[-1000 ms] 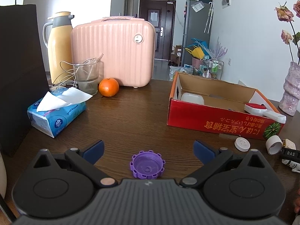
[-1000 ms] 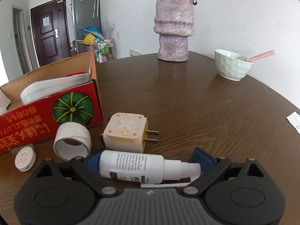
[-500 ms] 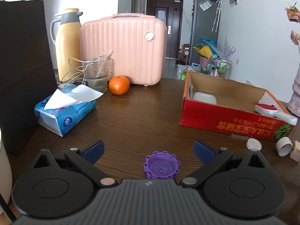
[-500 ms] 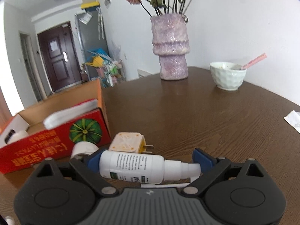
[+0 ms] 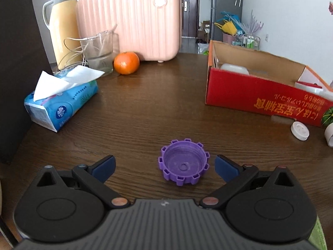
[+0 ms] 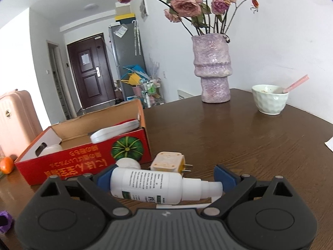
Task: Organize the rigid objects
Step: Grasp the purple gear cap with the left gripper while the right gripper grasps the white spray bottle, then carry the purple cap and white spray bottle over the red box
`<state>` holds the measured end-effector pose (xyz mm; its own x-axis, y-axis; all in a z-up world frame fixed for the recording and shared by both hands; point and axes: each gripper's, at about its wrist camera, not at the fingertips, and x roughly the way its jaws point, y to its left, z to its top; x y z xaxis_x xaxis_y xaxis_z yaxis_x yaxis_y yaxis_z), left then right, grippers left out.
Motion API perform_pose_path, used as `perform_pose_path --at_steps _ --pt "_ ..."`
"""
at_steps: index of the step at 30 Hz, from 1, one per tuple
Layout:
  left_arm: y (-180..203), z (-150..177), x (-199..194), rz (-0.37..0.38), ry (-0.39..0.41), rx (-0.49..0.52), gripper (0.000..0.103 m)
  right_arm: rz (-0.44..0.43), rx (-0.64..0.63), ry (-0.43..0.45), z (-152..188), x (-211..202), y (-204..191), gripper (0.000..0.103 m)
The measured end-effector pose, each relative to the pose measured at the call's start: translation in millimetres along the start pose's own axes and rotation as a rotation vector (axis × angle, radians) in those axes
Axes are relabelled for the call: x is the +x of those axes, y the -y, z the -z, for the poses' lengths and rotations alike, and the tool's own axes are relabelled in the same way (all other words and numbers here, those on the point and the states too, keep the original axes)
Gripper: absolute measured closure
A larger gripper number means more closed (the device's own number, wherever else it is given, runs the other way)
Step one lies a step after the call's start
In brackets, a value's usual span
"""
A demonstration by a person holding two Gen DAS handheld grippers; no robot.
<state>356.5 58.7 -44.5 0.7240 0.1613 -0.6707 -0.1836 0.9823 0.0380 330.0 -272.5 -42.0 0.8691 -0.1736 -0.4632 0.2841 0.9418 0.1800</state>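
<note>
Right claw (image 6: 165, 180) grips the bottle (image 6: 158, 186) lengthwise, lifted; next, carry it into the box (image 6: 83, 150) at left. Left claw (image 5: 164, 165) gapes empty around the cap (image 5: 184, 165).

Home: fridge (image 6: 127, 60), flower vase (image 6: 213, 70)

Left wrist view: low over the table (image 5: 145, 108), facing the pink suitcase (image 5: 133, 18), close.
Right wrist view: raised, facing the vase (image 6: 212, 68) and wall.
Shared: red box (image 5: 260, 91) (image 6: 83, 158), orange (image 5: 126, 63) (image 6: 6, 165).
</note>
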Motion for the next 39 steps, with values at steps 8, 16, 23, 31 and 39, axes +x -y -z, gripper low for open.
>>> perform_pose_path --at_steps 8,16,23,31,39 --pt "0.6 0.7 12.5 -0.022 -0.014 -0.01 0.0 -0.033 -0.034 0.004 4.4 -4.5 -8.2 0.006" --pt "2.7 -1.0 11.7 0.039 -0.003 -0.002 0.049 -0.042 -0.045 0.004 5.7 -5.2 -11.0 0.006" --pt "4.5 -0.2 4.8 0.051 0.023 -0.001 0.049 -0.057 -0.061 0.009 6.8 -7.8 -13.0 0.006" --pt "14.4 1.5 -14.8 0.074 0.082 0.029 0.049 -0.068 -0.081 0.028 7.2 -12.9 -16.3 0.006" --pt "18.1 -0.8 -32.0 0.108 0.12 0.02 0.049 -0.096 -0.116 0.067 5.1 -22.6 -23.2 0.006"
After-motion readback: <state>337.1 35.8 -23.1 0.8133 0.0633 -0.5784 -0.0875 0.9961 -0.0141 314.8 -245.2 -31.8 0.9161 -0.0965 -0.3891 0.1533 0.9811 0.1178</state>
